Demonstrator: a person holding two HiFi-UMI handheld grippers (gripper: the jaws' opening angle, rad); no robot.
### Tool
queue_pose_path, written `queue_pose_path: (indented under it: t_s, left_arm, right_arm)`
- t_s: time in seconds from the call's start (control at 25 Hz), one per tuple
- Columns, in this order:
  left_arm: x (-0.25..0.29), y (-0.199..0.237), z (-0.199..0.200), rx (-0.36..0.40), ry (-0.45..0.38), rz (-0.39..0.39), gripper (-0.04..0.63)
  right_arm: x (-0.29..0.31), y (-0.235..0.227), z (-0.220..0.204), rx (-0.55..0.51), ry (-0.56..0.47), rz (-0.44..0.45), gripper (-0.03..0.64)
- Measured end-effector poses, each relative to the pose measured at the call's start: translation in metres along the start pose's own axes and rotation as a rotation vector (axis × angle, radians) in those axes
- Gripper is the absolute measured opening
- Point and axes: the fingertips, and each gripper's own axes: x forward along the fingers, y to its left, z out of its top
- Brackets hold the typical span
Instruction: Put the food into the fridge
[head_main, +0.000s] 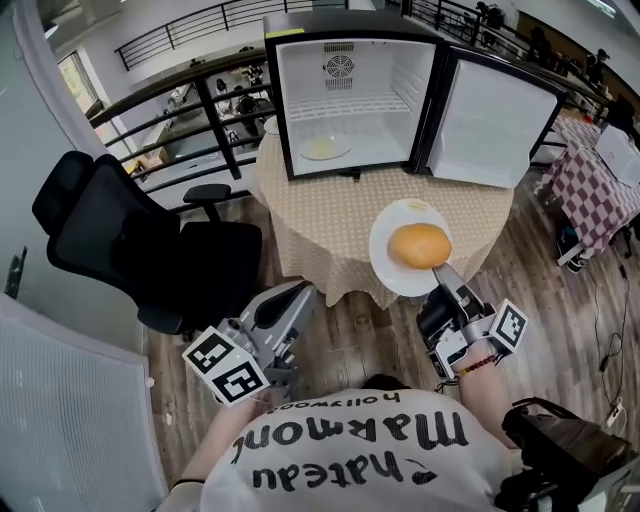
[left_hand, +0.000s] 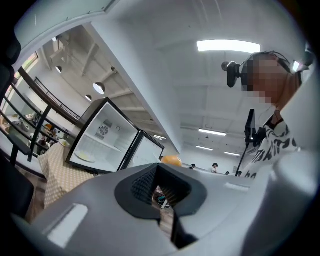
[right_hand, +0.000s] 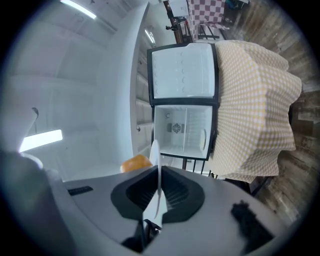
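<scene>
An orange-brown bun lies on a white plate, held out over the near edge of the table. My right gripper is shut on the plate's near rim; in the right gripper view the plate stands edge-on between the pads, with the bun to its left. The small black fridge stands open on the table, with another plate on its floor. My left gripper hangs low at the left, shut and holding nothing, short of the table.
The fridge door swings out to the right. A checked cloth covers the round table. A black office chair stands at the left, a railing behind the table, a checked table at far right, and a dark bag by my right side.
</scene>
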Motion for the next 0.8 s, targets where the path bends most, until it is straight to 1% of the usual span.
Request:
queue_pose_path:
  t_s: [0.08,0.16,0.28,0.36,0.44,0.48,0.64,0.8]
  left_arm:
    - [-0.005,0.003,0.002,0.010,0.008,-0.032,0.003]
    - [-0.012,0.009,0.003,0.028,0.011,-0.037,0.003]
    - [-0.025,0.029,0.003,0.065,0.018,0.017,0.003]
    - [-0.033,0.048,0.008,0.052,0.000,0.058,0.003]
    - [-0.039,0.065,0.015,0.018,-0.028,0.082,0.003]
    - [-0.040,0.073,0.018,0.013,-0.037,0.095,0.003]
    - [-0.036,0.108,0.029,0.030,-0.034,0.140,0.003]
    - [-0.018,0.150,0.046,0.024,-0.045,0.169,0.003]
  right_arm:
    - [0.013,-0.006,-0.011,0.008,0.022,-0.023,0.026]
    - [0.027,-0.010,-0.020,0.012,0.042,-0.039,0.026]
    - [0.051,-0.022,-0.026,0.021,0.060,-0.058,0.026]
    - [0.070,-0.032,-0.026,0.020,0.075,-0.066,0.026]
    - [0.091,-0.040,-0.023,0.022,0.087,-0.065,0.026]
    - [0.102,-0.044,-0.019,0.023,0.090,-0.065,0.026]
    - [0.146,-0.062,0.000,0.034,0.077,-0.067,0.026]
    - [0.191,-0.073,0.021,0.038,0.066,-0.049,0.026]
